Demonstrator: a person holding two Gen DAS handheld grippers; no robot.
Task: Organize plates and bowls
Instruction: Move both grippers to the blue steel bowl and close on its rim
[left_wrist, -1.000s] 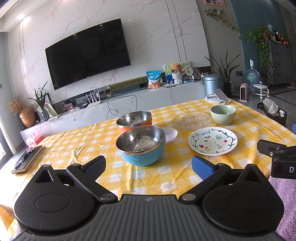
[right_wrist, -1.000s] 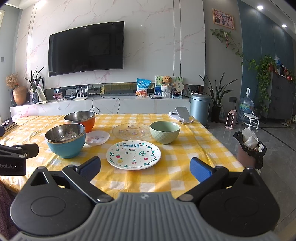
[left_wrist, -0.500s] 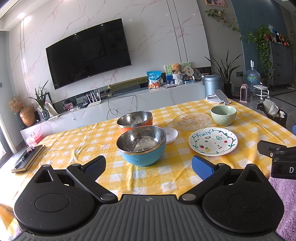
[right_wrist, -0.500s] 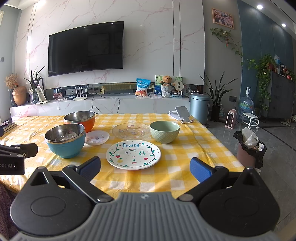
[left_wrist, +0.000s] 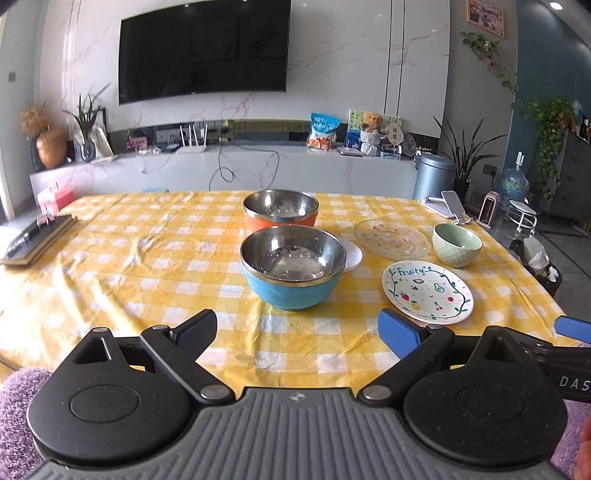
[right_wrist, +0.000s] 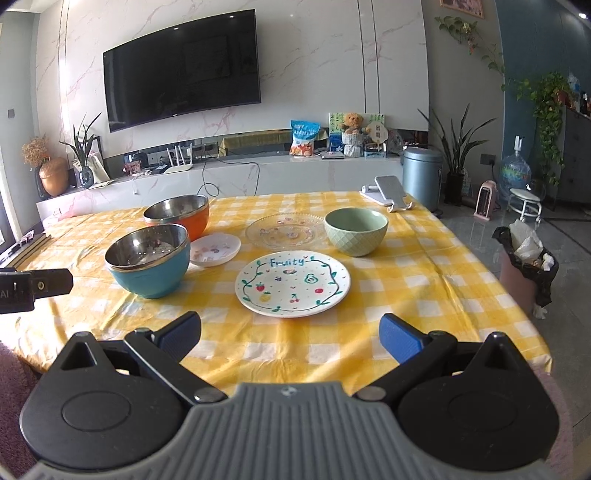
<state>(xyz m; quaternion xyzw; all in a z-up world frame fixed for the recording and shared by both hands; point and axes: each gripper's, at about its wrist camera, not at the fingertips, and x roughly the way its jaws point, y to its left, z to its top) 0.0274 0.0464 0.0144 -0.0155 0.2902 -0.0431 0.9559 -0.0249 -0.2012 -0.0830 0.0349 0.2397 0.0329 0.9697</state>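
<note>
On the yellow checked tablecloth (left_wrist: 147, 266) stand a blue steel-lined bowl (left_wrist: 293, 266) and, behind it, an orange steel-lined bowl (left_wrist: 280, 212). A small white saucer (left_wrist: 352, 254) lies beside the blue bowl. To the right are a clear glass plate (left_wrist: 391, 238), a green bowl (left_wrist: 457, 244) and a white "Fruity" plate (left_wrist: 427, 291). My left gripper (left_wrist: 297, 330) is open just in front of the blue bowl (right_wrist: 149, 260). My right gripper (right_wrist: 290, 332) is open just before the "Fruity" plate (right_wrist: 292, 282), with the green bowl (right_wrist: 356, 230) and glass plate (right_wrist: 286, 232) beyond it.
A dark book (left_wrist: 35, 240) lies at the table's left edge and a phone stand (right_wrist: 388, 190) at its far right corner. A bin with a black bag (right_wrist: 528, 266) stands on the floor to the right. A low TV cabinet (left_wrist: 221, 166) runs behind the table.
Both grippers have moved forward towards the table and tilted down. The dishes look larger and nearer. Nothing has been picked up.
</note>
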